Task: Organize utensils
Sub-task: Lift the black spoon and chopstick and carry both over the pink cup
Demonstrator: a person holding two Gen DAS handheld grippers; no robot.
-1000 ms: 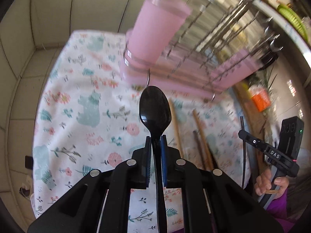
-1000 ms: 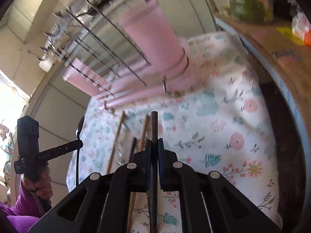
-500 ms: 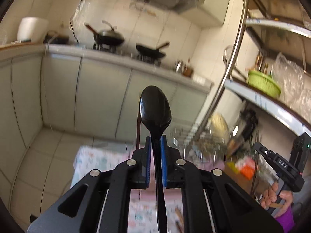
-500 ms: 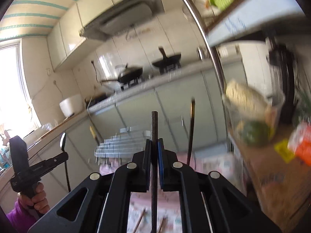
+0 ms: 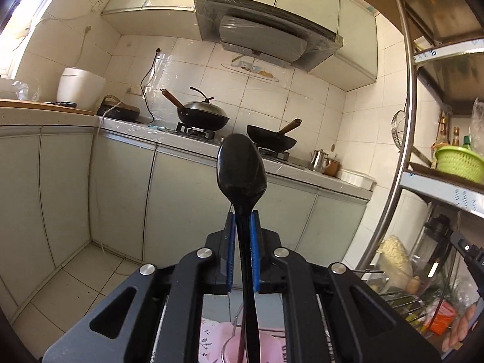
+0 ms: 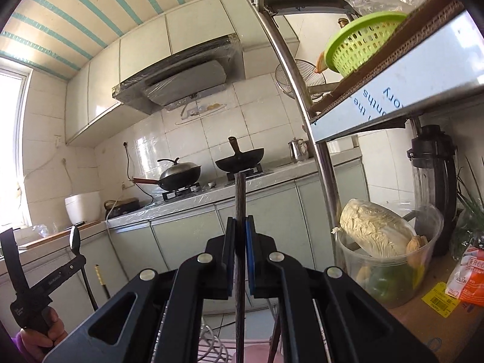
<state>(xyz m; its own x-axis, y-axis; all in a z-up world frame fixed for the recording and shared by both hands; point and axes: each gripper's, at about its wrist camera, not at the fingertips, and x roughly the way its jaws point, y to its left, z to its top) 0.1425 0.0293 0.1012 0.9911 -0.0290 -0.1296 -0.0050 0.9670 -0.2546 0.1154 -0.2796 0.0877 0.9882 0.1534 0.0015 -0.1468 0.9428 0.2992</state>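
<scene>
My left gripper (image 5: 242, 220) is shut on a black spoon (image 5: 242, 166), bowl end up, its handle running down toward a pink cup (image 5: 269, 348) at the bottom edge. My right gripper (image 6: 241, 227) is shut on a dark chopstick (image 6: 240, 199) held upright; its lower end runs down toward the pink cup (image 6: 257, 354) and a wire rack (image 6: 211, 351). Both grippers point level at the kitchen wall. The left gripper with its spoon (image 6: 74, 237) also shows at the left of the right wrist view.
A steel shelf post (image 5: 402, 157) stands close on the right, with a green basket (image 6: 360, 42), a tub of vegetables (image 6: 387, 254) and a black blender (image 6: 432, 187) on the shelves. Counter with two woks (image 5: 205, 115) lies ahead.
Both grippers have tilted up from looking down at the floral cloth and pink rack to looking level at the kitchen. The spoon and chopstick stay gripped.
</scene>
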